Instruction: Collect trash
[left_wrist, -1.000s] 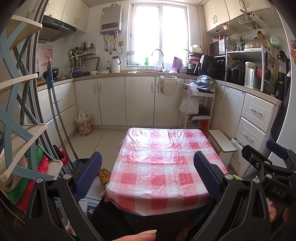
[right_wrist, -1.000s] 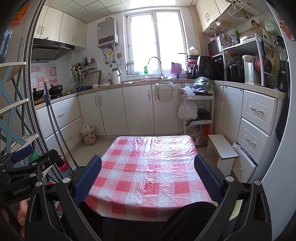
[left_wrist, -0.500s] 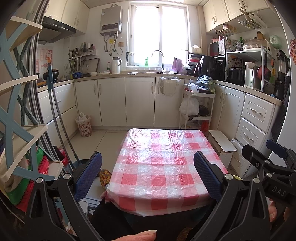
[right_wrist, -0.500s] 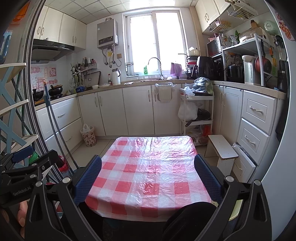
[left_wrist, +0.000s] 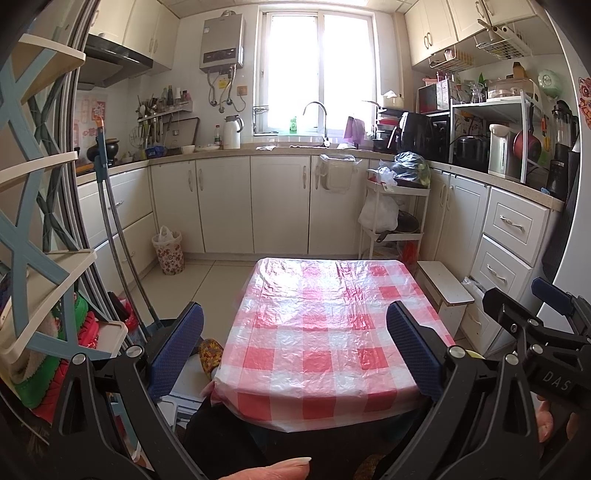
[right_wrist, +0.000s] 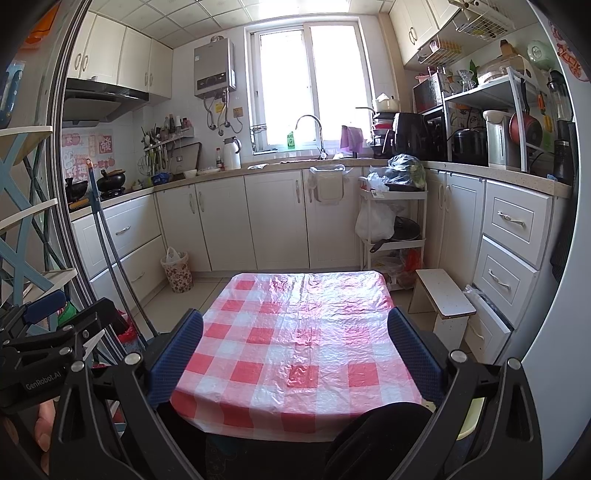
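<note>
Red-checked tablecloth (left_wrist: 325, 325) bare, no trash in sight; left gripper (left_wrist: 295, 350) and right gripper (right_wrist: 295, 350) spread wide, empty, nothing collected

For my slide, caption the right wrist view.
Open right gripper above a red-checked table, floral waste bin by the cabinets.

Low table (left_wrist: 321, 332) near the middle of a kitchen floor, covered edge to edge by a red-and-white checked plastic cloth (right_wrist: 295, 343), crinkled and glossy, overhanging the near edge. No loose items visible on top. Pale tiled floor (left_wrist: 207, 280) around it carries: a floral-patterned waste bin (right_wrist: 178, 272) with a white bag liner, standing against the left cabinets; a small white step stool (right_wrist: 443, 299) just right of the table; a white tiered trolley (left_wrist: 395, 225) beyond the far right corner.
</note>
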